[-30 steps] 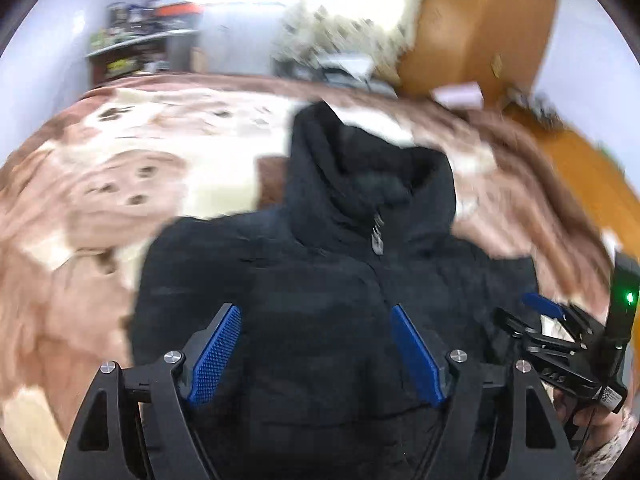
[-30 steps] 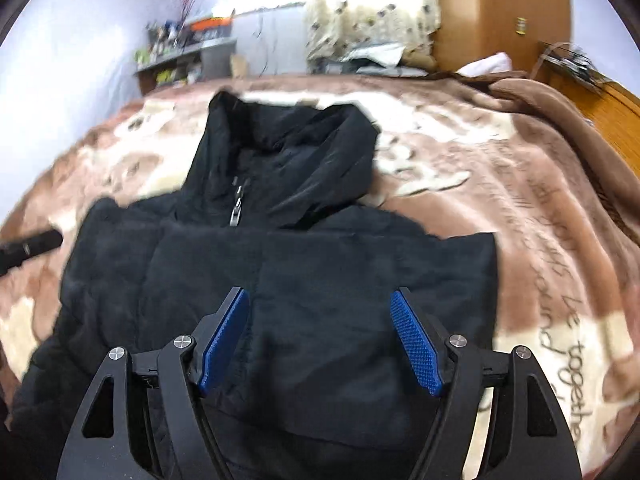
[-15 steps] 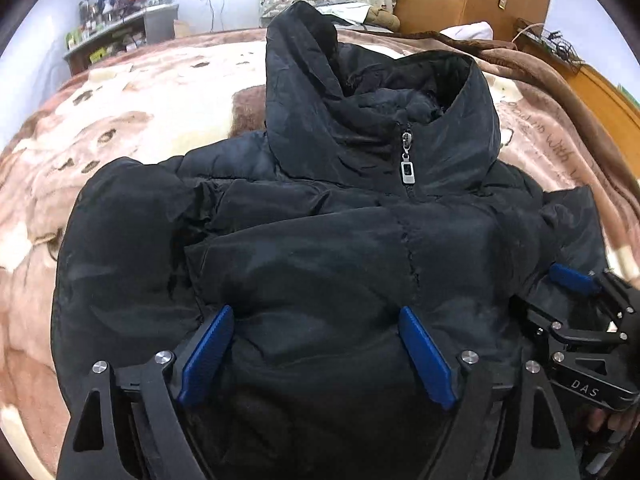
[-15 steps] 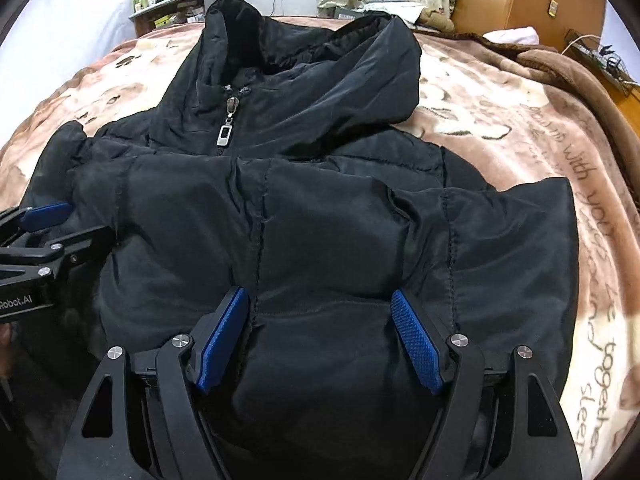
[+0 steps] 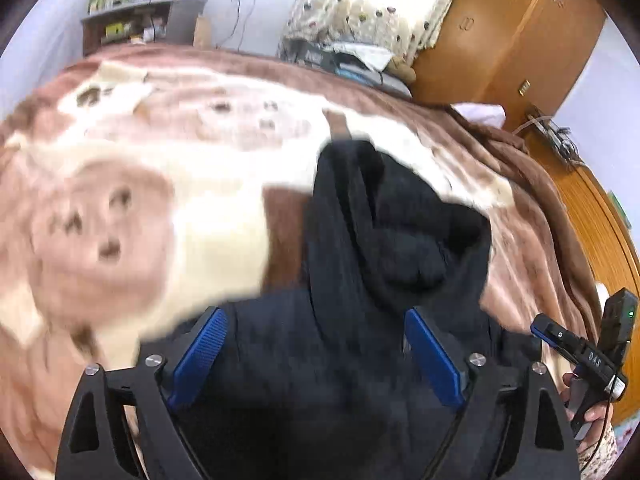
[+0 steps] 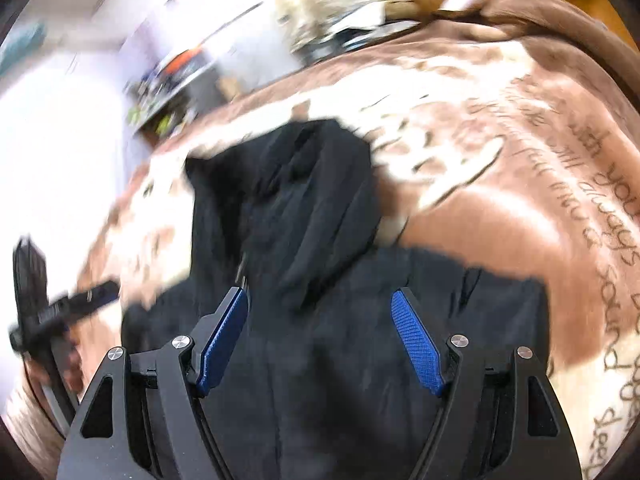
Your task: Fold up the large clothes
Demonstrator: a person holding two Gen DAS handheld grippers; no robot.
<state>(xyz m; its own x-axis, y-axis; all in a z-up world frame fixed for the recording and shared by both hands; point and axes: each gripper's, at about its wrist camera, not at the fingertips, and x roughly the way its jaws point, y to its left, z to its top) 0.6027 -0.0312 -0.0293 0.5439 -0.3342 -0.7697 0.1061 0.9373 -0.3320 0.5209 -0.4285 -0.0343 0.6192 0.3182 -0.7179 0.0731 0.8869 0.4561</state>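
Observation:
A black hooded puffer jacket [image 5: 360, 280] lies front up on the bed, hood pointing away; it also shows in the right wrist view [image 6: 320, 300]. My left gripper [image 5: 316, 344] is open and empty above the jacket's left chest. My right gripper [image 6: 320, 332] is open and empty above its right chest; it shows at the right edge of the left wrist view [image 5: 576, 348]. The left gripper appears at the left edge of the right wrist view [image 6: 60, 304]. Both views are blurred by motion.
A brown and cream blanket [image 5: 160, 200] with bear faces and script covers the bed. A shelf with clutter [image 5: 140, 8] stands at the far wall. A wooden wardrobe [image 5: 500, 32] and a wooden bed frame [image 5: 600, 220] lie to the right.
Both grippers have lifted up and back from close over the jacket's chest, so more blanket and room show. Both stayed open. The jacket has not moved.

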